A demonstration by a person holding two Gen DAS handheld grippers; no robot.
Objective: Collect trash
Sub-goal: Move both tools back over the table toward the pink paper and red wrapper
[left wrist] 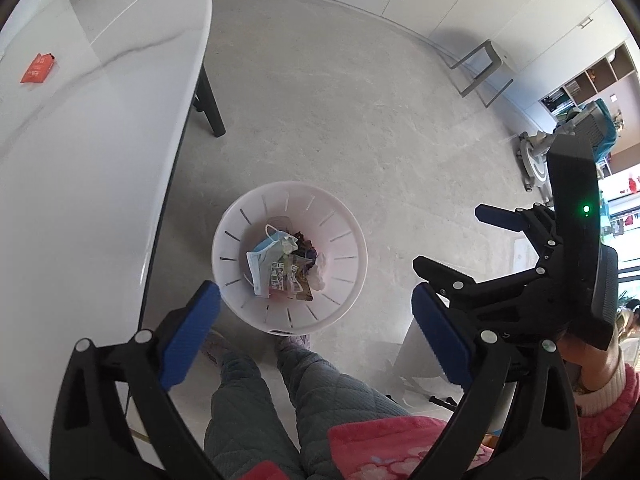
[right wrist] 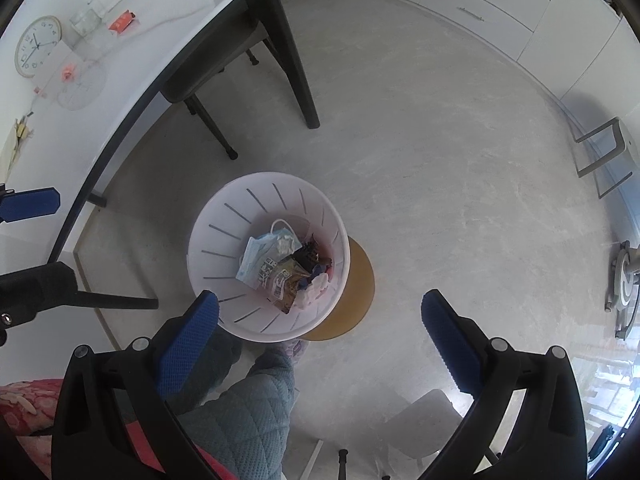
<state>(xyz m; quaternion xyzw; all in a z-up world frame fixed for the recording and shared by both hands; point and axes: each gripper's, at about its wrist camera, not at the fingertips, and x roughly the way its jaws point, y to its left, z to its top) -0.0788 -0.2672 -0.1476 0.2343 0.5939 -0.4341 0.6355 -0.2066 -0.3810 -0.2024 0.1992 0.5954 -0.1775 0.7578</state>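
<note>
Wide-open left hand-held gripper (left wrist: 316,332), textured blue pads, above round slotted white bin (left wrist: 236,224).

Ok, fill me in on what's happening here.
A person stands over a white slotted wastebasket on the floor beside a white table, holding a gripper in each hand. Both the left gripper and the right gripper hang open and empty above the bin. Inside lie a blue face mask, snack wrappers and crumpled tissue. A red packet still sits on the table.
</note>
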